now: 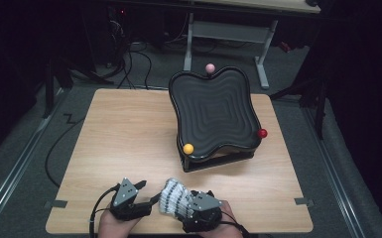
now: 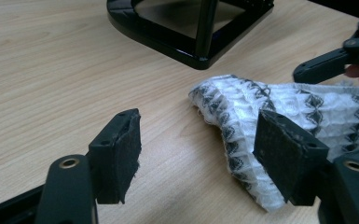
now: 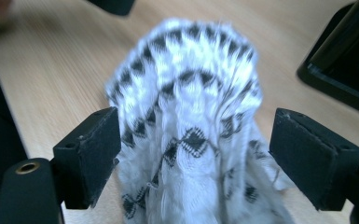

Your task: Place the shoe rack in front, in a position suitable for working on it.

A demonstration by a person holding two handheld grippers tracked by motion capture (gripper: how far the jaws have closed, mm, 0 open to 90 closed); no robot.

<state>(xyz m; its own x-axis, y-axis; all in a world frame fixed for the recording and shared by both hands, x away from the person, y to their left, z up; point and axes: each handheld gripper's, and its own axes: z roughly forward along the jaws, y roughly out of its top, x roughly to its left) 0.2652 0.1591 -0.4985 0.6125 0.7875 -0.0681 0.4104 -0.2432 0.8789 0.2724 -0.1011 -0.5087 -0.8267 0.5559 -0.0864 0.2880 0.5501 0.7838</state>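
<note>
A white knitted cloth with black diamond patterns [image 1: 172, 194] lies bunched on the wooden table [image 1: 129, 139] near its front edge. My left gripper [image 1: 148, 192] sits just left of it, open. In the left gripper view the cloth [image 2: 279, 105] lies behind the right-hand pad, and the left gripper [image 2: 198, 154] has bare table between its jaws. My right gripper [image 1: 183, 202] comes at the cloth from the right. In the right gripper view the cloth [image 3: 191, 84] rises between the wide-open jaws of the right gripper [image 3: 196, 154], unclamped.
A black wavy tray [image 1: 213, 109] tilts on a black stand [image 2: 186, 46] at the table's far right. On its rim sit a yellow ball [image 1: 188, 148], a red ball [image 1: 262, 133] and a pink ball [image 1: 210, 67]. Bare wood spreads to the left.
</note>
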